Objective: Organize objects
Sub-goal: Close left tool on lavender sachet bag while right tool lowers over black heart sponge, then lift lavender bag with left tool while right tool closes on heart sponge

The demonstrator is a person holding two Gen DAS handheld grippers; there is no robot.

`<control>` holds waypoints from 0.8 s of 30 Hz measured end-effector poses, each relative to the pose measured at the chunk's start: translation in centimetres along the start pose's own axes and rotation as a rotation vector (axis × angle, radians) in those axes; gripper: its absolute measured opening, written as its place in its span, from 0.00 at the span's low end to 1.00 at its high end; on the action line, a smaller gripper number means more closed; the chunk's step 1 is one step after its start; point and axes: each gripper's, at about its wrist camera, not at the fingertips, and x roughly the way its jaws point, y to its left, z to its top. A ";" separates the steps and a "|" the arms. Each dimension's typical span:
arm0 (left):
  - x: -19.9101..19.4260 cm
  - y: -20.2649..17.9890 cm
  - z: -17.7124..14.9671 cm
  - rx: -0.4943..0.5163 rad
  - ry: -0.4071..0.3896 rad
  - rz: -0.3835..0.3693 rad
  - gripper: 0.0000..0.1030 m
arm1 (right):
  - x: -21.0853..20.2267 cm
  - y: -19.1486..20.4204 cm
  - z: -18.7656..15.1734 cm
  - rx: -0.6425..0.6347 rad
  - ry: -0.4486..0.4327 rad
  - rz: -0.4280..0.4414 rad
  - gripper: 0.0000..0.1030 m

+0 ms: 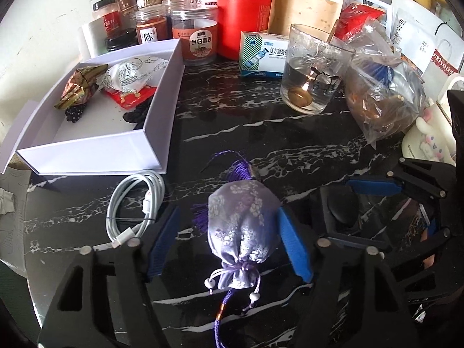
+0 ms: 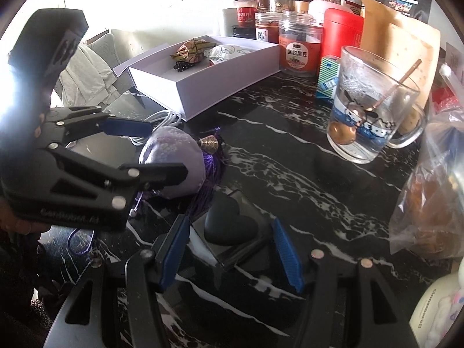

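Left wrist view: left gripper (image 1: 229, 240) jaws flank the lavender sachet (image 1: 242, 229) on the marble table (image 1: 290, 145), right pad touching, left pad apart. Right gripper (image 2: 229, 249) stands open around a black heart-shaped case (image 2: 232, 226).

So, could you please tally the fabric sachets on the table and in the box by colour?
Lilac floral satin sachet with purple tassel: 1
Brown-gold brocade sachet in the white cardboard box: 1
White printed fabric sachet, same box: 1
Total: 3

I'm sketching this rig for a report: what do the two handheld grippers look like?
Both match: the left gripper and right gripper have matte black angular linkage frames with silver round pivot pins and flat fingers faced with ribbed blue pads. No cables or sleeves show.
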 end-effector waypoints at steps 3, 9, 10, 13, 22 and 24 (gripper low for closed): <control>0.4 -0.2 0.0 -0.006 0.015 -0.037 0.42 | -0.3 -0.3 -0.3 0.011 0.002 -0.009 0.58; 0.1 -1.3 -0.7 0.025 0.044 -0.042 0.36 | -1.1 -0.4 -1.0 0.019 0.007 -0.021 0.58; 0.0 -1.3 -0.9 0.017 0.051 -0.051 0.36 | -1.2 -0.4 -1.2 0.020 0.008 -0.022 0.58; -0.6 -0.9 -1.7 -0.005 0.065 -0.068 0.36 | -1.6 -0.2 -1.8 0.019 0.009 -0.019 0.58; -2.5 -0.6 -4.2 -0.016 0.081 -0.059 0.35 | -2.4 0.9 -2.9 0.003 0.014 -0.011 0.58; -2.9 -0.7 -4.8 -0.013 0.085 -0.058 0.36 | -2.6 1.2 -3.2 -0.002 0.014 -0.007 0.58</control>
